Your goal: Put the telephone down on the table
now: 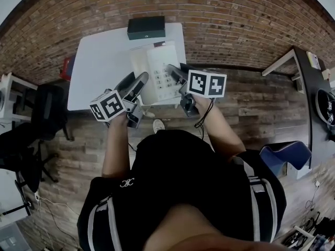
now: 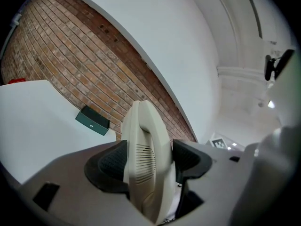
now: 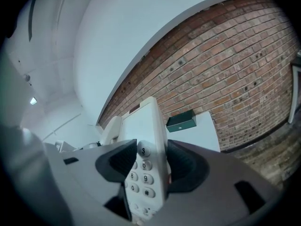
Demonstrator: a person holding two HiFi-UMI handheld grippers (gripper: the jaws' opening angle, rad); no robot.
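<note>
Closest to the head camera is the person's black shirt (image 1: 183,192), with both forearms reaching forward over a wooden floor (image 1: 261,109). Each hand carries a gripper topped by a cube with square markers.

Between the two tools sits the cream telephone (image 1: 157,72), held over the near right part of the white table (image 1: 99,67). Whether its underside touches the tabletop cannot be told from these views.

At the phone's left side, the left gripper (image 1: 137,82) has its dark padded jaws closed against the handset (image 2: 146,145). In the left gripper view the handset stands upright between the pads, its slotted earpiece facing the camera.

At the phone's right side, the right gripper (image 1: 175,73) has its jaws clamped on the edge of the body by the keypad (image 3: 143,173). Keys 3, 6, 9 and # show in a column between the pads.

A dark green box (image 1: 146,27) rests at the far edge of the table, close to the brick wall (image 1: 235,14) and well apart from the phone. Both gripper cameras tilt upward, taking in the wall and a white ceiling (image 2: 225,41).
</note>
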